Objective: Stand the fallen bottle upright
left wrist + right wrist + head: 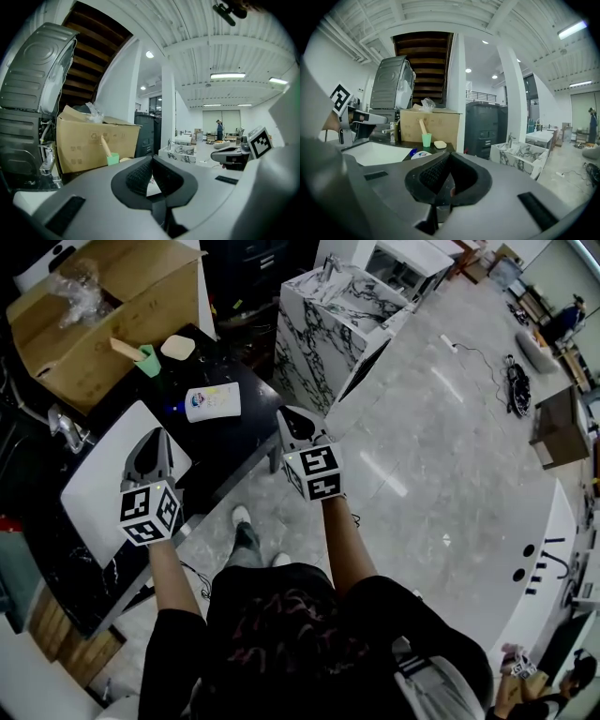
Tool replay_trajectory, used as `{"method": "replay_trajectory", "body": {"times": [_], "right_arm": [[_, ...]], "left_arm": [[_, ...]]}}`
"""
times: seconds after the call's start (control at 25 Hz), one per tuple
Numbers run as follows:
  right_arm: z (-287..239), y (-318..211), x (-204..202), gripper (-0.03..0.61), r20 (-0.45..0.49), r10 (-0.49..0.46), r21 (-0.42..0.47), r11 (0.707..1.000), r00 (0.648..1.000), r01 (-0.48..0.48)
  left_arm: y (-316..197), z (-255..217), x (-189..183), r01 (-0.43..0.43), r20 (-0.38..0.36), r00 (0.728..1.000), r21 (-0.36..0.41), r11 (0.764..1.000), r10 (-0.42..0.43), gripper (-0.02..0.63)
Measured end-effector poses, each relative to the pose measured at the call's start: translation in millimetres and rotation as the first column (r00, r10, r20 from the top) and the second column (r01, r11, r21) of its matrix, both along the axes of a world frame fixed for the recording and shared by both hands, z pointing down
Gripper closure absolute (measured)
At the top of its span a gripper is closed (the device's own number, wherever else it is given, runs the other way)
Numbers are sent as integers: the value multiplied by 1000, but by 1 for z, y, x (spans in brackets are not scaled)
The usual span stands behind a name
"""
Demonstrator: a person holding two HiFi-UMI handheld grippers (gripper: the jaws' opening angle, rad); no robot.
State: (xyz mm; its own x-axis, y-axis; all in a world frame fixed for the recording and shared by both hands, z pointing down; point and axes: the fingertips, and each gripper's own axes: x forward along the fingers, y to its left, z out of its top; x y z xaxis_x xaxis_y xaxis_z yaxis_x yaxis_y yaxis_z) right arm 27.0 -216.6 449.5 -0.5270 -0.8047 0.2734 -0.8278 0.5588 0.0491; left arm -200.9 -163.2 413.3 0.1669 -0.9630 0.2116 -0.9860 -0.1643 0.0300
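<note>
The fallen bottle (pixel 212 401) is white with a blue cap and lies on its side on the dark counter (pixel 239 442); the right gripper view shows the bottle (pixel 423 154) just past the jaws. My left gripper (pixel 153 441) hovers shut and empty over the white sink (pixel 98 479), short of the bottle. My right gripper (pixel 298 418) hangs beside the counter's right edge, to the right of the bottle, its jaws closed to a point with nothing in them. In their own views the left gripper (pixel 152 159) and the right gripper (pixel 449 155) show pads together.
Behind the bottle stand a green cup (pixel 148 360) holding a wooden stick, a beige soap bar (pixel 177 347) and a large cardboard box (pixel 103 306). A faucet (pixel 66 427) rises left of the sink. A marble-patterned basin unit (pixel 342 320) stands to the right across a narrow gap.
</note>
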Motion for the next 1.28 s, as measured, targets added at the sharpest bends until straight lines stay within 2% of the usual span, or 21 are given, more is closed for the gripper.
{"method": "replay_trajectory", "body": {"times": [0.36, 0.68, 0.8, 1.16, 1.2, 1.28], "right_arm": [[26, -67, -53, 563, -42, -12, -57, 998, 999, 9], [54, -108, -93, 563, -47, -11, -136, 991, 999, 5], [59, -119, -102, 563, -40, -8, -157, 988, 999, 2], [75, -124, -117, 563, -117, -18, -178, 984, 993, -4], [77, -124, -118, 563, -122, -20, -182, 983, 992, -3], [81, -124, -119, 563, -130, -22, -191, 982, 991, -3]], "left_arm": [[-74, 39, -47, -6, -22, 1000, -84, 996, 4, 597], [-117, 80, -83, -28, -51, 999, -160, 987, 20, 595], [-131, 94, -86, -50, -72, 997, -183, 982, 37, 595], [-147, 121, -83, -123, -121, 988, -224, 967, 98, 594], [-147, 124, -83, -127, -123, 987, -236, 963, 100, 586], [-148, 131, -83, -136, -124, 987, -261, 956, 106, 513]]}}
